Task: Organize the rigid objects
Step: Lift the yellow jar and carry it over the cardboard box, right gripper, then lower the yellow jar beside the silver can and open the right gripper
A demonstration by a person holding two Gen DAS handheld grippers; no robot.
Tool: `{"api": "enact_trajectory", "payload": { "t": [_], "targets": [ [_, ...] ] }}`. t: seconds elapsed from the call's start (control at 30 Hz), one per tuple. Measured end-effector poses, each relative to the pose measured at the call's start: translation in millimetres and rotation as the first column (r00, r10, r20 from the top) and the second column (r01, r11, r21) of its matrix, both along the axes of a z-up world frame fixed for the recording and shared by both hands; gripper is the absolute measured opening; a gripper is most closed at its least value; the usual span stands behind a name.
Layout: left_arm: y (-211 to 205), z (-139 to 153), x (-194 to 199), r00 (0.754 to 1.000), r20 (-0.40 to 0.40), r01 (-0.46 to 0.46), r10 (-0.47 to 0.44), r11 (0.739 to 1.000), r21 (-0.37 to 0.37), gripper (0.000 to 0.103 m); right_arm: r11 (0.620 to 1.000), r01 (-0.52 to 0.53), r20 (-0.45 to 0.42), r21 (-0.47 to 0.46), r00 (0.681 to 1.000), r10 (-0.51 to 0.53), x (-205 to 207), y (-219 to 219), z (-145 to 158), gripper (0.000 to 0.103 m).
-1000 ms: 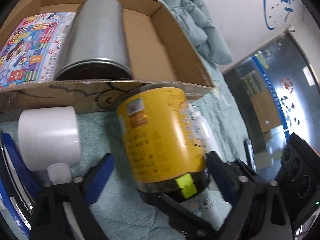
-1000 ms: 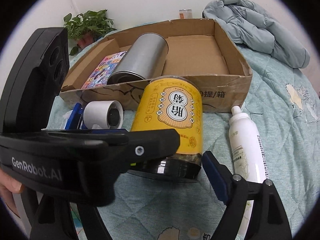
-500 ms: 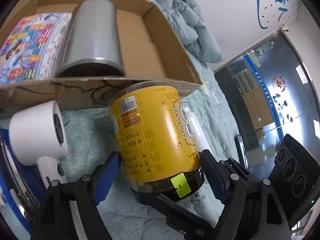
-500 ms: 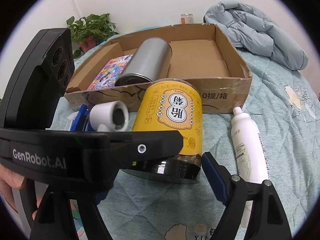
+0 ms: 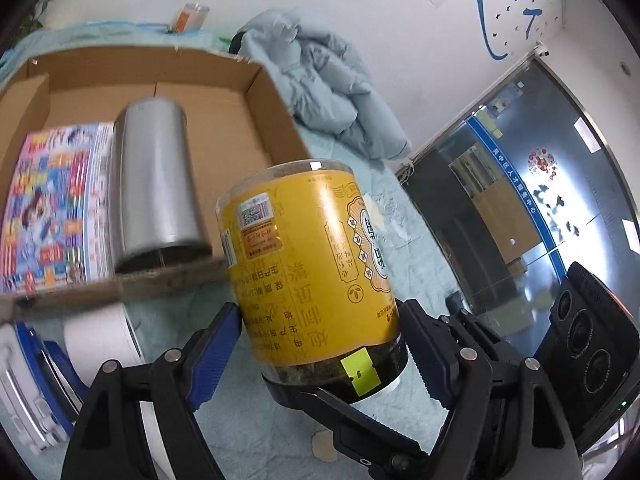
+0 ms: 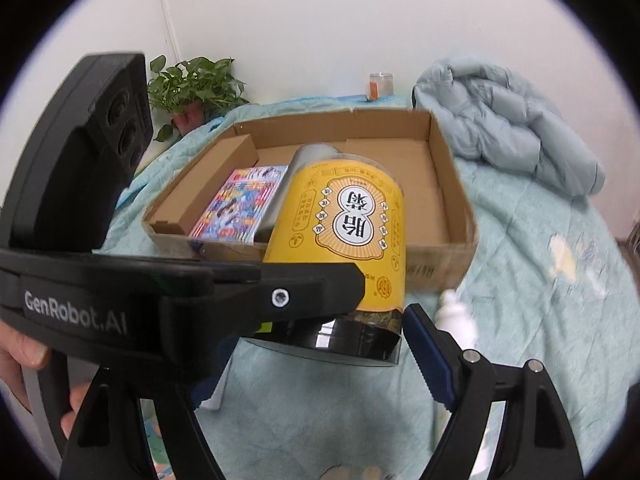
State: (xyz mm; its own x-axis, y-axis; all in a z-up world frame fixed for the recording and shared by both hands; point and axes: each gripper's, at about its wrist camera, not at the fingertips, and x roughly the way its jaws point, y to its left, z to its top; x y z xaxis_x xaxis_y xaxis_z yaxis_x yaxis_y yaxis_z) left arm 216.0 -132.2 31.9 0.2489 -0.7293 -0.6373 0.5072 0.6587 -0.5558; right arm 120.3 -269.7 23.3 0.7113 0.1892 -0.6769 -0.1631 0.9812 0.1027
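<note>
left gripper [image 5: 320, 344] now clamps the yellow jar [image 5: 312, 264] low on its body; a second ago the jar sat on the bedspread [image 6: 540, 300] at the box wall, now it is lifted, centre frame, before the cardboard box [image 5: 276, 108]. right gripper [image 6: 404, 344]: far finger hidden, grip state cannot be told. judgement: the carry into the box has begun.

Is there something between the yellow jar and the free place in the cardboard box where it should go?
Only the box's near wall lies between. The yellow jar, held in the left tool, appears lifted above it. The floor right of the silver can is bare.
</note>
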Motion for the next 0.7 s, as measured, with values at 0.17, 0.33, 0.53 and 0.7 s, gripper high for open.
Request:
{"api": "enact_trajectory", "payload": {
  "t": [0.17,0.33,0.53,0.7],
  "targets": [
    [2.9,20.0,6.6,1.0,0.025,-0.015,0.015,1.0,-0.005,0.079,1.0,-0.005,0.037,-0.012,0.999,0.005,2.0,0.0,15.3,0.082],
    [-1.7,38.0,37.4,0.999,0.028,-0.033,0.033,0.999,0.0,0.079,1.0,-0.028,0.037,-0.002,0.999,0.028,29.6,-4.2,27.0,0.082],
    [-14.5,30.2,87.6,0.999,-0.018,-0.042,0.044,0.997,0.064,0.079,0.999,-0.048,-0.017,0.026,0.999,0.048,74.6,-11.5,23.0,0.082],
    [-26.6,5.2,118.0,0.996,-0.074,-0.04,0.046,0.995,0.091,0.079,0.998,-0.051,-0.081,0.04,0.995,0.055,103.2,-18.4,6.1,0.082]
  ]
}}
